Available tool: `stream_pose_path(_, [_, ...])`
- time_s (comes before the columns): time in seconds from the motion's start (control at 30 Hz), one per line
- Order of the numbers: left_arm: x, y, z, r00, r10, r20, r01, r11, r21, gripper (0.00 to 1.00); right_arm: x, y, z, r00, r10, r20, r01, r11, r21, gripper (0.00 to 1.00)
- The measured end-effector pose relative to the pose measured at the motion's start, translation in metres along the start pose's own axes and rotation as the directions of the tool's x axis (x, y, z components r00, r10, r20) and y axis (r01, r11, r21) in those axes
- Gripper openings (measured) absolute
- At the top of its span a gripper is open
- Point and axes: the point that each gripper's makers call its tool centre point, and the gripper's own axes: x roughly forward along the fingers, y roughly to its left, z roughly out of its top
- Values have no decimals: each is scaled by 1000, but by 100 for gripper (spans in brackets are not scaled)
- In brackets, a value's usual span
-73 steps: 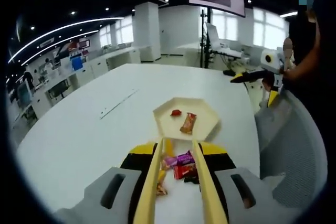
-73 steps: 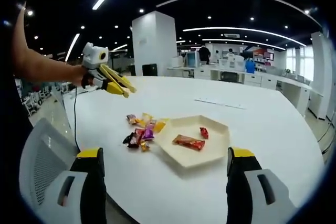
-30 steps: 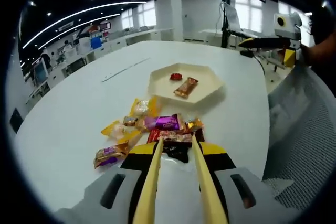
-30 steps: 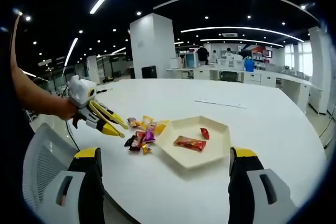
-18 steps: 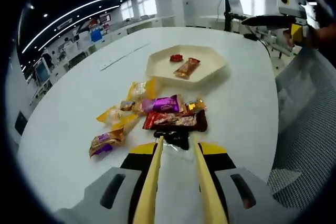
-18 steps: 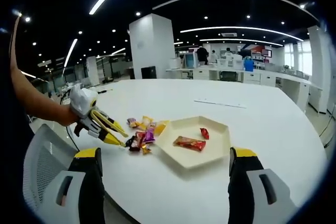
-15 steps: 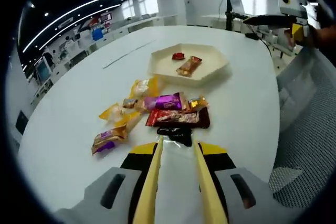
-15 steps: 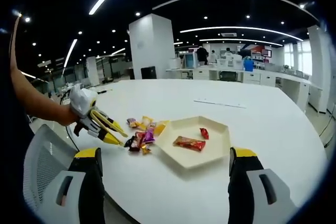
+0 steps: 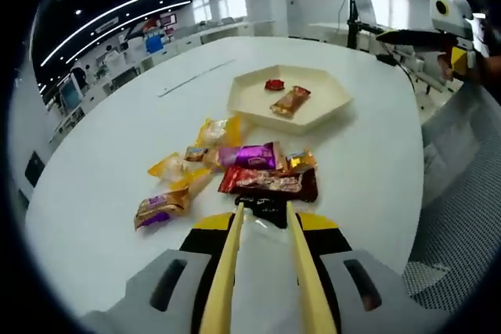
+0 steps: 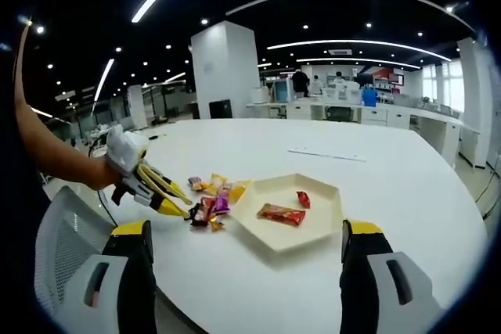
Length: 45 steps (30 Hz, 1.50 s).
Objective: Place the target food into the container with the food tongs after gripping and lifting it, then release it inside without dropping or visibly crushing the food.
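**Glossy wrappers on a smooth matt desk**

The desk (image 9: 109, 162) looks smooth, white and faintly sheened, with soft reflections of the ceiling lights. The hexagonal tray (image 9: 333, 103) seems matt cream plastic with a plain, even surface. The snack wrappers (image 9: 254, 156) are shiny foil or film, crinkled, catching highlights; the dark packet (image 9: 266, 206) nearest the left tool (image 9: 264, 217) is glossy too. That tool's jaws look like smooth yellow plastic on a matt grey body. The chair back (image 10: 66, 228) near the right tool is grey mesh fabric.
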Motion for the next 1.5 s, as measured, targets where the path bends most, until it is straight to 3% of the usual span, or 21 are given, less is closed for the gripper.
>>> stream_pose_path(0.1, [-7, 2, -7, 1000, 1, -15, 0, 1000, 6, 26, 0, 0, 1, 1000, 0, 5, 0, 1000, -2, 98])
stream_pose_path(0.4, [-29, 44, -29, 996, 74, -46, -76, 996, -38, 26, 0, 1, 1, 1000, 0, 4, 0, 1000, -4, 98])
stream_pose_path(0.8, [-13, 17, -7, 999, 14, -38, -16, 998, -60, 26, -1, -1, 1, 1000, -7, 4, 7, 1000, -2, 98])
stream_pose_path(0.83, [-9, 17, -9, 998, 17, -60, -22, 997, -71, 26, -1, -1, 0, 1000, -8, 2, 8, 1000, -2, 98])
stream_pose_path(1.1, [-7, 20, -11, 997, 24, -76, -37, 984, -172, 26, -1, -2, 0, 1000, -8, 3, 8, 1000, 0, 98])
stream_pose_path(1.5, [-6, 23, -14, 995, 44, -89, -64, 971, -232, 27, 0, -1, -1, 1000, -1, -7, 1, 1000, -6, 97])
